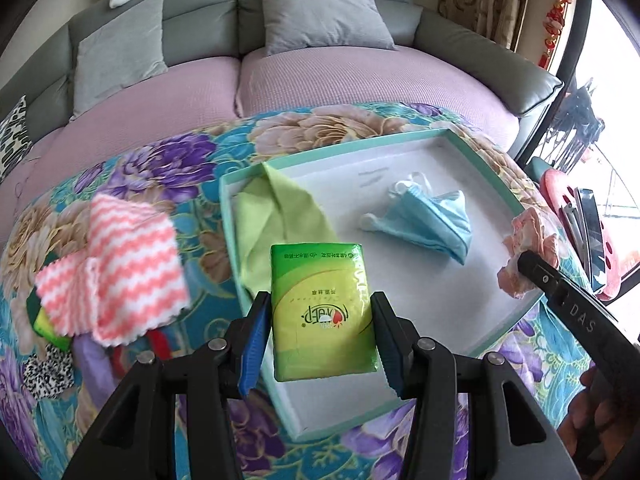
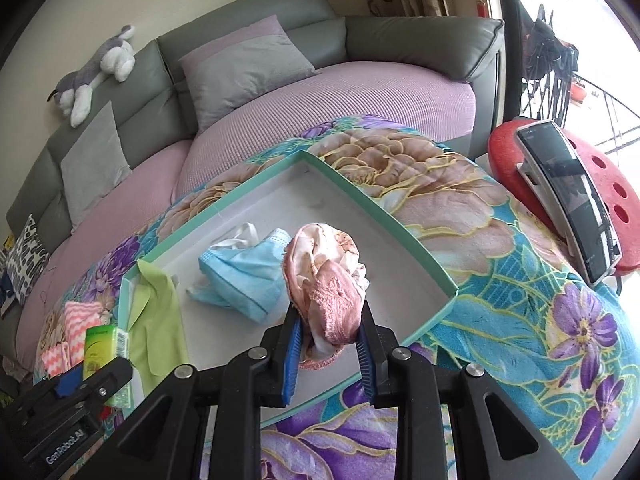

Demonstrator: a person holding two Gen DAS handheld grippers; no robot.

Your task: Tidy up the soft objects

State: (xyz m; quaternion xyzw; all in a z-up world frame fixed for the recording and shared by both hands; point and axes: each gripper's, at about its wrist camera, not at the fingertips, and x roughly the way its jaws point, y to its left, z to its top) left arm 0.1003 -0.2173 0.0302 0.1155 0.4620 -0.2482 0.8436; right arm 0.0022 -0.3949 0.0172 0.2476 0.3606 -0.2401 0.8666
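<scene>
My left gripper (image 1: 318, 304) is shut on a green tissue pack (image 1: 322, 312) and holds it above the near left part of the teal-rimmed white tray (image 1: 400, 280). My right gripper (image 2: 326, 314) is shut on a crumpled pink cloth (image 2: 324, 276), held over the tray's (image 2: 376, 200) near right side. In the tray lie a blue face mask (image 1: 430, 220) and a light green cloth (image 1: 272, 208); both also show in the right wrist view, mask (image 2: 240, 276) and cloth (image 2: 156, 320).
A pink-and-white zigzag cloth (image 1: 120, 264) lies left of the tray on the floral blanket (image 1: 168, 160), over other small soft items. A sofa with grey cushions (image 1: 320, 16) stands behind. A red stool (image 2: 560, 184) with a phone (image 2: 568, 196) stands at the right.
</scene>
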